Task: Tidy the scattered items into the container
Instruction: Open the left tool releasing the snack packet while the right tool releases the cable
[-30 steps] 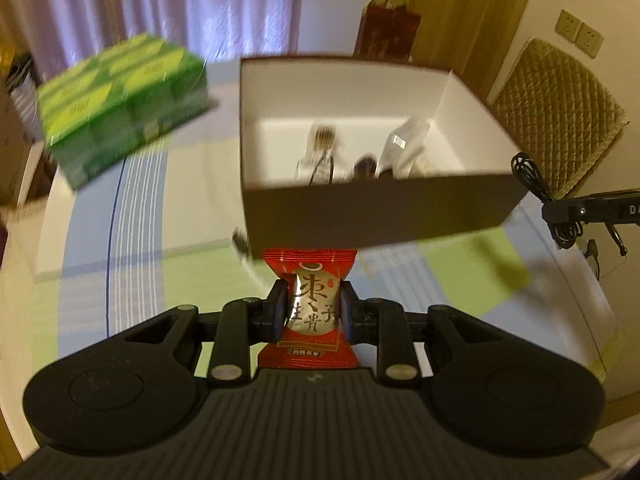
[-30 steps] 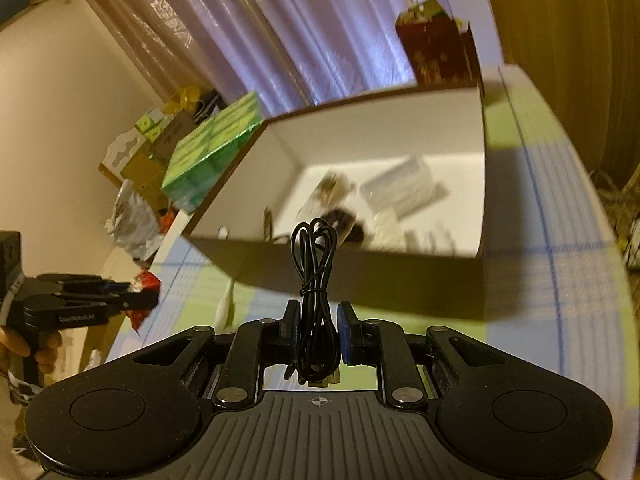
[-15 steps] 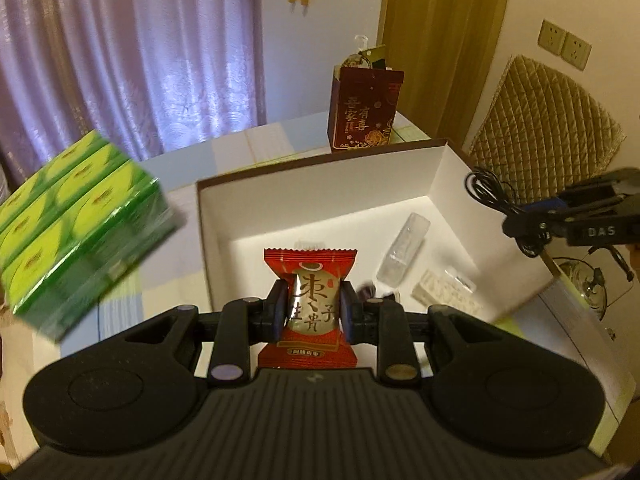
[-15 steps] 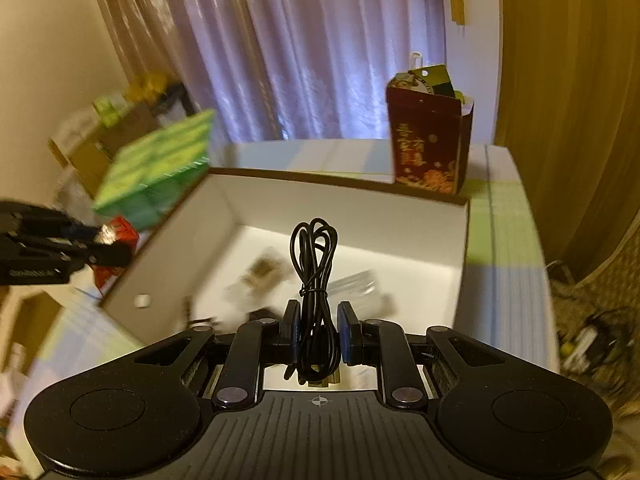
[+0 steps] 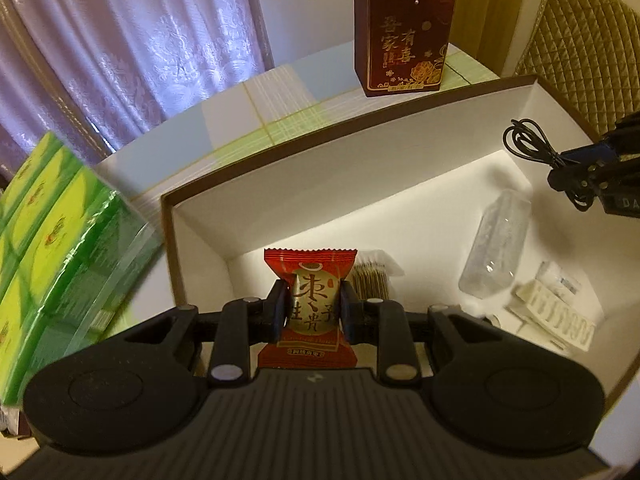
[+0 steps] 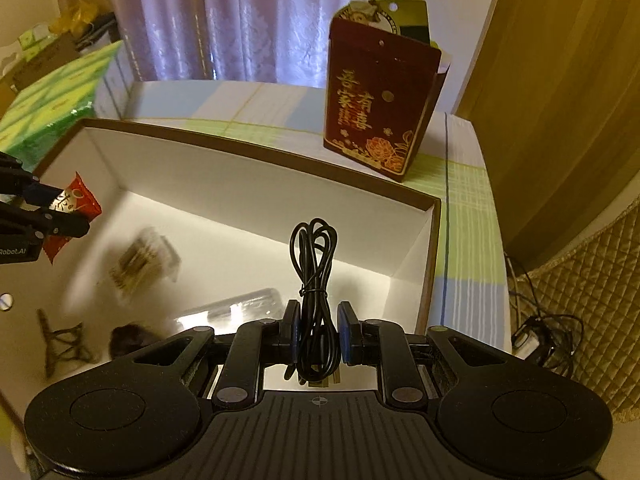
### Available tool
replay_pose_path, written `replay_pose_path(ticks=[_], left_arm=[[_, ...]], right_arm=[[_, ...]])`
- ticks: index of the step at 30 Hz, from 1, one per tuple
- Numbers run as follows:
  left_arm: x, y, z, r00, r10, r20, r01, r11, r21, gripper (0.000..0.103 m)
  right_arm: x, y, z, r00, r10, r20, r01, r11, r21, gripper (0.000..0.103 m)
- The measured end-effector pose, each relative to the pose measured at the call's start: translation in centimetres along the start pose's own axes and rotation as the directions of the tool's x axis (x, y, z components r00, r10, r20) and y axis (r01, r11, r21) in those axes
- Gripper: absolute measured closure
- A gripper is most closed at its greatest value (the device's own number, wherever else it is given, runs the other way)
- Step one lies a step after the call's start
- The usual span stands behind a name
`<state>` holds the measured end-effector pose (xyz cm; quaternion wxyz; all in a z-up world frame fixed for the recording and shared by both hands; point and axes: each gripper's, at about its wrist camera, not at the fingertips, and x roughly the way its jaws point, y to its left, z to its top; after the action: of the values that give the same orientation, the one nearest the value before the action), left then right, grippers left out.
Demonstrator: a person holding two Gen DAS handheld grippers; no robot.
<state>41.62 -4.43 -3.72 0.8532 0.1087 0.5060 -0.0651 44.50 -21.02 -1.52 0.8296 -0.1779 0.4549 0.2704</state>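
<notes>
Purple curtains [image 6: 248, 20] behind the checked desk [image 5: 256, 96], white box [image 5: 360, 160] open below — left claw [image 5: 311, 312] clamped on red snack packet [image 5: 310, 304], right claw [image 6: 319, 332] pinching coiled black cable [image 6: 314, 272], both over the box interior.

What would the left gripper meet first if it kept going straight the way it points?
Probably the small packet of brown sticks on the floor of the white box, just beyond the red snack packet that the left gripper holds; depth is unclear.
</notes>
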Motion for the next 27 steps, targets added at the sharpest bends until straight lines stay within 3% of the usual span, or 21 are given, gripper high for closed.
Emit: replay_pose_path(ticks=[12,16,19,27], left_arm=[[3.9,-0.4,1.2,0.999,0.025,-0.033,-0.023,0.999,0.042,0.079],[4.1,-0.4,1.3,0.999,0.034,-0.028,-0.033,0.998,0.048,0.078],[3.9,-0.3,1.4,0.999,0.035,-0.021,-0.034,0.998,0.044,0.072],[3.4,-0.4,1.5,0.999,0.036,-0.009,-0.035,0.998,0.043,0.071]], right_arm=[[1.4,0.1,0.8,0.999,-0.036,0.000,0.036,0.997,-0.073,0.081],[1.6,0.1,0.9,0.999,-0.042,0.012,0.043,0.995,-0.087,0.081],[1.7,0.2,0.9,0.999,-0.043,0.012,0.044,0.994,-0.097,0.081],[1.8,0.4,0.9,0.998,-0.056,0.014,0.057,0.991,-0.119,0.081]])
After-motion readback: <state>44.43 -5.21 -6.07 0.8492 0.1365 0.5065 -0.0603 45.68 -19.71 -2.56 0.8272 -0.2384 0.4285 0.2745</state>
